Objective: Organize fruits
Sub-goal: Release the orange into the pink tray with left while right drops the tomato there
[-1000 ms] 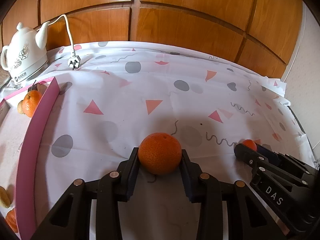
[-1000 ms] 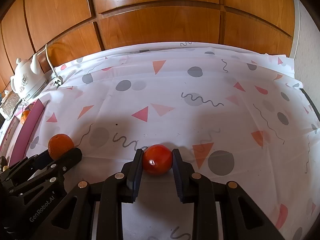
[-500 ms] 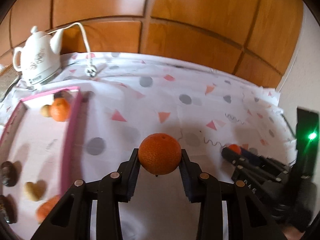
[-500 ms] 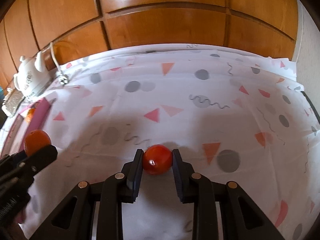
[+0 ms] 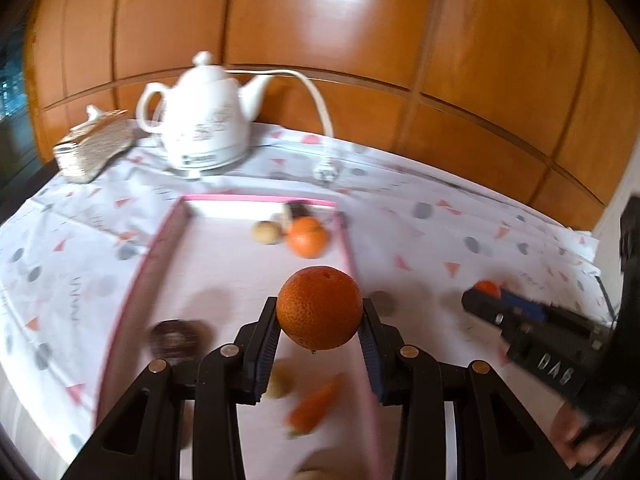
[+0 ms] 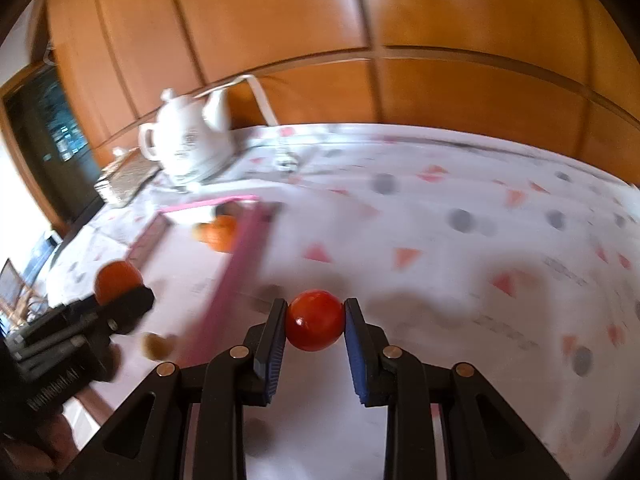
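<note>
Wood panelling is backing a patterned tablecloth (image 5: 420, 240). Left gripper (image 5: 320, 340) is clamping the orange (image 5: 319, 313) directly above the pink tray (image 5: 140, 264) (nearer arm); right gripper (image 6: 315, 326) is pinching the tomato (image 6: 315, 325) just outside its wall.

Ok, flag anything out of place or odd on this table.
Only one thing stands out: the white kettle's power plug lies loose on the tablecloth beyond the pink tray, not plugged in. The held orange and tomato look intact.
</note>
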